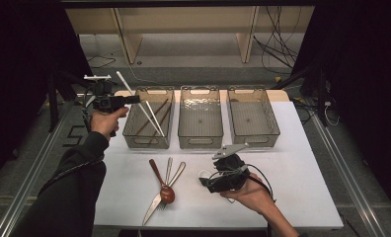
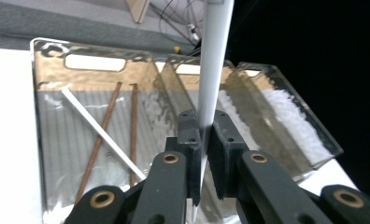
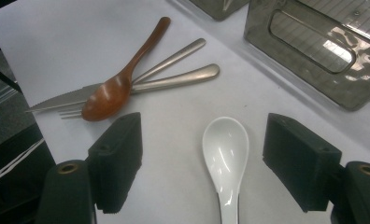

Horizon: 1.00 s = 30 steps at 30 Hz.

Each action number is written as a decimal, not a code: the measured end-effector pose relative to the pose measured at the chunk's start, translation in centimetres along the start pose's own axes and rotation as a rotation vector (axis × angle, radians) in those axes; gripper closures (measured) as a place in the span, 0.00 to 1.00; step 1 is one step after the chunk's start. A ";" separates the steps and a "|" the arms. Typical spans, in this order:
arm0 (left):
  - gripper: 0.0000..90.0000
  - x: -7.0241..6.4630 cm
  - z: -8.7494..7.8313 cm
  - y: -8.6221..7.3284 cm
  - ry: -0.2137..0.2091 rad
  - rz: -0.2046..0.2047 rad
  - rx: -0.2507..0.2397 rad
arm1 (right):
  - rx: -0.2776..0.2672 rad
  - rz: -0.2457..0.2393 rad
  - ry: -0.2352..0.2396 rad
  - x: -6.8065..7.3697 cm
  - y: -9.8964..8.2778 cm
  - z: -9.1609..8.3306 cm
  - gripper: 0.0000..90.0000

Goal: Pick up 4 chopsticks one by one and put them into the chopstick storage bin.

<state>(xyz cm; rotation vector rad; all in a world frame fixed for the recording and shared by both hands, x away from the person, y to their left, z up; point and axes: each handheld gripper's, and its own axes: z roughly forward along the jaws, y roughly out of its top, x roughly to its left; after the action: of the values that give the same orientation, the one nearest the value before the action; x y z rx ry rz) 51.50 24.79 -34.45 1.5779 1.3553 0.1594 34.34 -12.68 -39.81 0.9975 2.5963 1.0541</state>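
A: Nearest the lens in the left gripper view, the two black jaws of the left gripper [image 2: 202, 140] are being pressed together on a white chopstick [image 2: 214, 60]. Why is it being pinched so low on its shaft?

B: A grip near one end is probably being used so that most of the length stays free to be lowered into the leftmost bin [image 1: 148, 139], where a second white chopstick [image 2: 101, 132] and two brown chopsticks [image 2: 133, 130] are already lying. Sorting by kind is judged to be the work in hand.

A: Which way is the held chopstick being pointed?

B: In the high view its long axis is being carried on a slant, the free tip [image 1: 118, 73] toward eleven o'clock and the shaft running toward five o'clock, across the bin's near-left corner. In the left gripper view it is rising toward twelve o'clock, with a short end showing below the pads.

A: And the right gripper [image 3: 202, 158]?

B: Its jaws are being held spread wide, with nothing pinched. A white ceramic spoon [image 3: 226, 156] is lying between them on the white table [image 3: 71, 42], bowl toward twelve o'clock, handle toward six. A brown spoon [image 3: 120, 84], a knife [image 3: 57, 100] and a fork [image 3: 174, 57] are being left crossed at ten o'clock from it.
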 end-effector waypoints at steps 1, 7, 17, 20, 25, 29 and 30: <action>0.92 0.1 0.2 0.0 0.005 -0.005 0.002 | 0.000 -0.001 0.000 0.0 0.0 0.0 0.32; 0.92 0.6 1.3 -0.3 0.024 -0.021 0.035 | 0.006 -0.010 0.003 0.2 -0.1 0.1 0.31; 0.91 0.8 2.2 -0.9 0.036 -0.026 0.070 | 0.012 -0.020 0.008 0.4 -0.1 0.3 0.31; 0.91 0.8 2.5 -1.0 0.037 -0.027 0.081 | 0.014 -0.022 0.007 0.4 -0.1 0.3 0.31; 0.91 0.8 3.1 -1.3 0.036 -0.031 0.098 | 0.010 -0.018 0.009 0.4 0.0 0.2 0.31; 0.91 0.7 3.7 -1.6 0.031 -0.030 0.121 | 0.004 -0.013 0.016 0.5 0.0 0.2 0.30; 0.91 0.7 3.8 -1.7 0.029 -0.036 0.122 | 0.004 -0.014 0.017 0.5 0.0 0.2 0.30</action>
<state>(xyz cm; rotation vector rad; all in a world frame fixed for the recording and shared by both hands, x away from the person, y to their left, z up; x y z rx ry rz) 53.10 22.91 -37.90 1.6569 1.4383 0.0794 34.05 -12.25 -39.94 0.9732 2.6159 1.0597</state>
